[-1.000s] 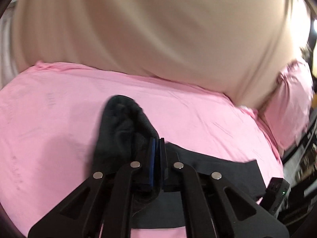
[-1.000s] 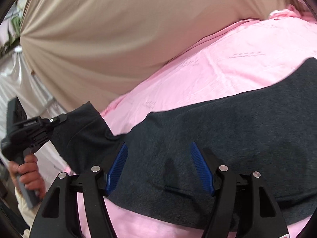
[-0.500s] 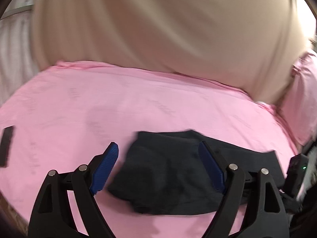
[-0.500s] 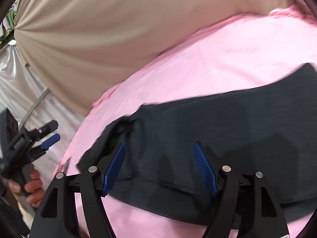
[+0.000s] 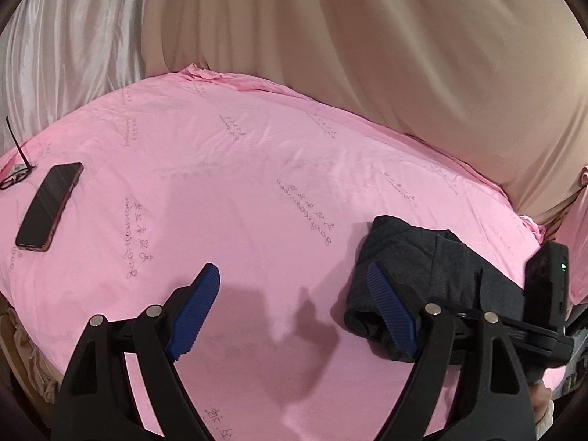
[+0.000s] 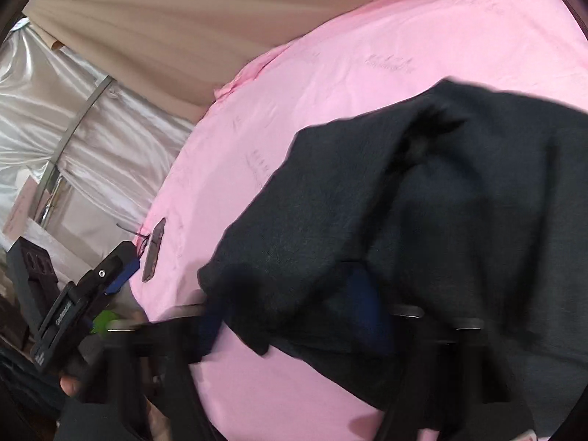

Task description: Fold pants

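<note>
The dark grey pants [image 5: 411, 264] lie folded over on the pink bedsheet [image 5: 239, 183], at the right in the left wrist view. My left gripper [image 5: 290, 308] is open and empty above bare sheet, just left of the pants' folded end. In the right wrist view the pants [image 6: 422, 202] fill the right half, bunched and blurred. My right gripper [image 6: 294, 319] sits under the near edge of the cloth; its blue pads [image 6: 371, 316] are partly covered and motion-blurred. The jaws look apart, with cloth draped over them. The left gripper also shows at the left of the right wrist view [image 6: 110, 279].
A black phone [image 5: 49, 207] and a pair of glasses [image 5: 16, 176] lie on the sheet at the far left. Beige curtain [image 5: 367, 55] and silver drape [image 5: 66, 47] hang behind the bed. The right gripper's body [image 5: 544, 294] stands close at the right edge.
My left gripper let go of the pants end, opened, and moved left off the cloth. The pants end dropped folded onto the sheet. My right gripper pushed forward under the cloth.
</note>
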